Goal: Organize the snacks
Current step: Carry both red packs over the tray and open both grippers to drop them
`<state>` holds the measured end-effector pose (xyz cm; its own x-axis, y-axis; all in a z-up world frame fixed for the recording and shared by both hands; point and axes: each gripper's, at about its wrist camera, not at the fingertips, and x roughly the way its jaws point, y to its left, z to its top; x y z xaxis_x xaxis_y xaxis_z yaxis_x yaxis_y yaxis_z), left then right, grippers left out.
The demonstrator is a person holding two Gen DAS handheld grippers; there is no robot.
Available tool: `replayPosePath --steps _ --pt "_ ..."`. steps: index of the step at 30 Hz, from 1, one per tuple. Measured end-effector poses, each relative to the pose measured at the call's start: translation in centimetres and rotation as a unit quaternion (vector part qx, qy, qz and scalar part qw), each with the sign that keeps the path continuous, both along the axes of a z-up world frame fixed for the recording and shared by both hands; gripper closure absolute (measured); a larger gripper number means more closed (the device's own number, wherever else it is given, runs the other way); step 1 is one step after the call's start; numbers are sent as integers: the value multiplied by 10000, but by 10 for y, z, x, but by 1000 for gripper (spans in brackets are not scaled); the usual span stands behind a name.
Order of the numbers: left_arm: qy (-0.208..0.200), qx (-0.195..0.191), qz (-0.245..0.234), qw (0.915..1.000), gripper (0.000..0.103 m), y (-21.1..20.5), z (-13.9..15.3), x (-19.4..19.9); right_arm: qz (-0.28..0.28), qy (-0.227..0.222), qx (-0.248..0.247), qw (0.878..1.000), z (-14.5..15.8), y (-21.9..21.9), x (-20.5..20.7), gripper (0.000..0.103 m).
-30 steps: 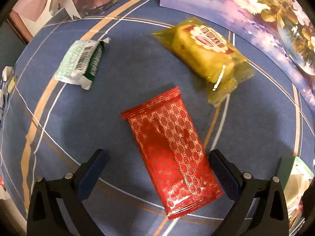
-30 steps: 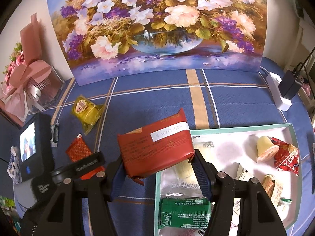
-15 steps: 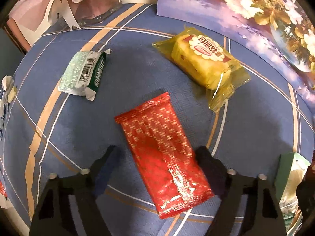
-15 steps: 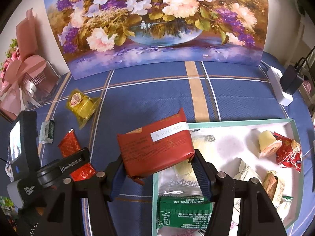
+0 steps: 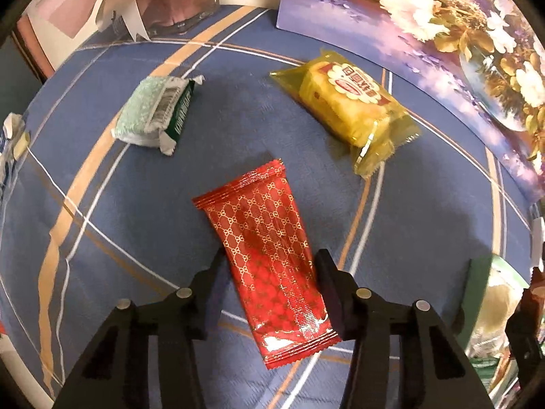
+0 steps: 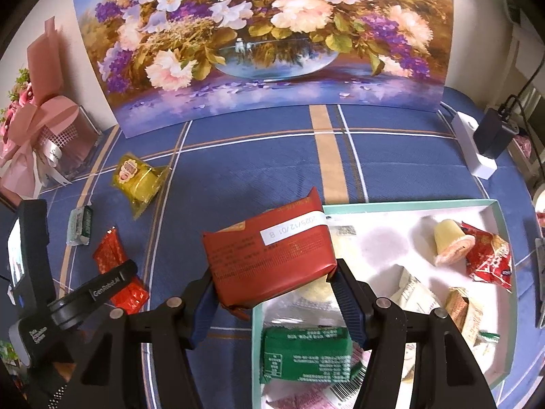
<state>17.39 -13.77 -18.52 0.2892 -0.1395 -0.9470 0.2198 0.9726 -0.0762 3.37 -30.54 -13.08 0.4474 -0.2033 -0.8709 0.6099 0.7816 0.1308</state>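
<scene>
A red patterned snack packet [image 5: 269,255] lies on the blue plaid cloth between the fingers of my left gripper [image 5: 269,293], whose jaws have closed in against its sides. It also shows in the right wrist view [image 6: 112,259] under the left gripper's body. My right gripper [image 6: 272,293] is shut on a red-brown snack pack [image 6: 269,252], held above the left edge of the teal-rimmed white tray [image 6: 490,204]. A yellow cake packet [image 5: 351,105] and a green-and-white packet [image 5: 153,112] lie farther back on the cloth.
The tray holds several snacks: a green pack [image 6: 306,354], a jelly cup [image 6: 449,242], a red bag [image 6: 487,259]. A flower painting [image 6: 265,34] stands at the back, a pink gift bouquet [image 6: 34,129] at the left, a white power strip with charger [image 6: 477,150] at the right.
My left gripper's jaws have narrowed from wide open to pinching the red patterned packet. My right gripper keeps holding the red-brown pack, drifted slightly towards the tray.
</scene>
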Motion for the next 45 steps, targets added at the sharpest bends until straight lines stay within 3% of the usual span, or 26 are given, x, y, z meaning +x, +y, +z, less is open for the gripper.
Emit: replayPosePath --steps 5,11,22,30,38,45 --pt "191 -260 60 9995 52 1 5 -14 -97 -24 7 9999 5 -4 -13 37" --pt "96 -484 -172 9986 52 -9 23 -31 -260 -51 23 9996 12 -13 -31 37" --pt "-169 -869 -1261 9881 51 -69 70 -95 -882 107 257 9957 10 -47 -76 37" --pt "-195 -891 -2160 9721 51 -130 72 -139 -1567 182 444 9865 1 -87 -118 37" --pt "-116 -902 -2442 9654 51 -164 67 -162 -1912 170 567 9798 -4 -115 -146 37" --pt "-81 -877 -2455 9654 51 -172 60 -166 -2010 180 658 9772 -10 -123 -154 37"
